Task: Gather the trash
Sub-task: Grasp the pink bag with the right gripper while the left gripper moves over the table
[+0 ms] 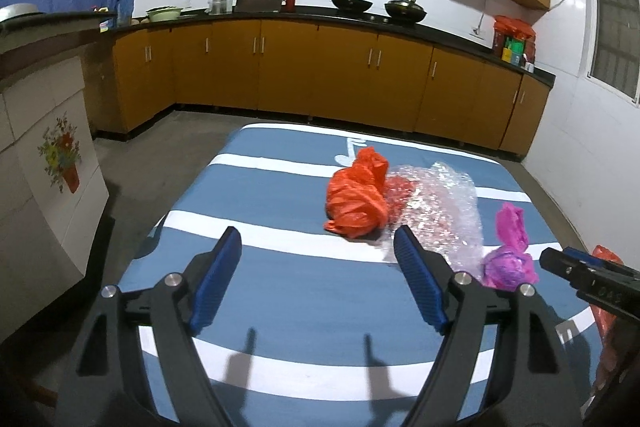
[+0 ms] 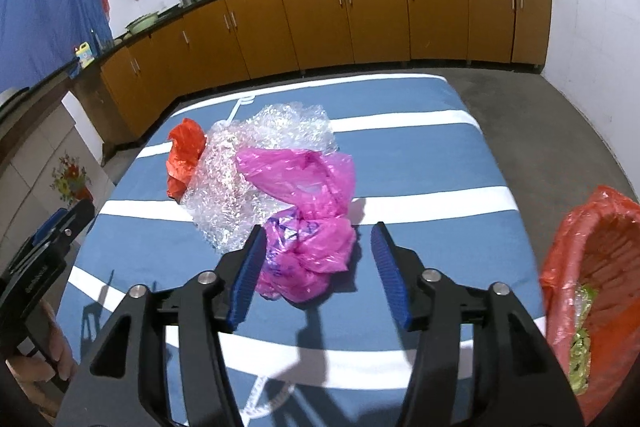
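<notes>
The pink bag (image 2: 308,227) lay crumpled against bubble wrap (image 2: 256,163) on the table (image 2: 420,163), between the right gripper's (image 2: 318,271) spread fingers; the left gripper (image 1: 318,279) hung open.

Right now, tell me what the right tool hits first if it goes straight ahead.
The pink bag: it already sits between the open right tool fingers. Bubble wrap lies behind it.

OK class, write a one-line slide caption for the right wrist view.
Open right claw straddles a crumpled pink bag on the striped table, red-lined bin alongside.
</notes>
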